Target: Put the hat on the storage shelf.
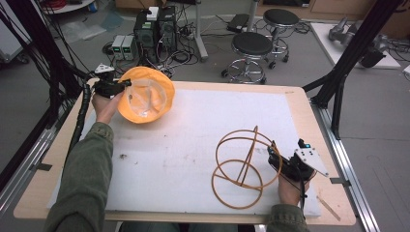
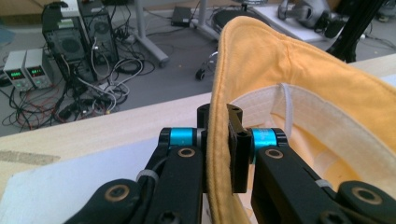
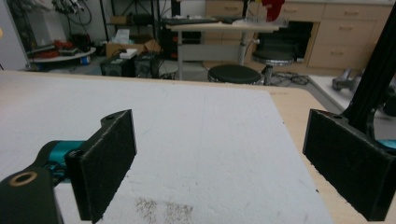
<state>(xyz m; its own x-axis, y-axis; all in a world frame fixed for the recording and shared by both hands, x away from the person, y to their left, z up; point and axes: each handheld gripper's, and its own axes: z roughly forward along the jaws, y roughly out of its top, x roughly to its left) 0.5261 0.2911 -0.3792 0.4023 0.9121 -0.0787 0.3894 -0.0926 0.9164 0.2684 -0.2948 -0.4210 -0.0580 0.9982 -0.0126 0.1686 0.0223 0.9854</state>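
A person in olive-green sleeves works at a wooden counter [image 1: 295, 104] covered by a white foam sheet [image 1: 203, 135], a two-jaw tool in each hand. At the far left corner, the left tool [image 1: 121, 85] is clamped on the brim of a yellow bucket hat [image 1: 145, 94], which is lifted and tipped so that its pale lining and inner band face the camera; in the left gripper view the black jaws pinch the yellow brim [image 2: 218, 154] between them, blue fittings showing on either side. Near the front right of the sheet stands a wooden hoop frame [image 1: 244, 166] (several thin tan rings joined by straight struts), resting on the foam with one ring flat and others rising from it. The right tool [image 1: 273, 153] sits just beside that frame's right edge, a grey three-cornered plate on top; whether it touches the frame cannot be told from above. In the right gripper view its two padded black jaws stand wide apart with nothing between them, the white sheet stretching ahead and a faint dark smudge [image 3: 163, 210] on the foam close in. Beyond the counter, the floor holds black round stools [image 1: 252, 46], computer towers [image 1: 155, 29] and tangled cables [image 1: 179, 55].
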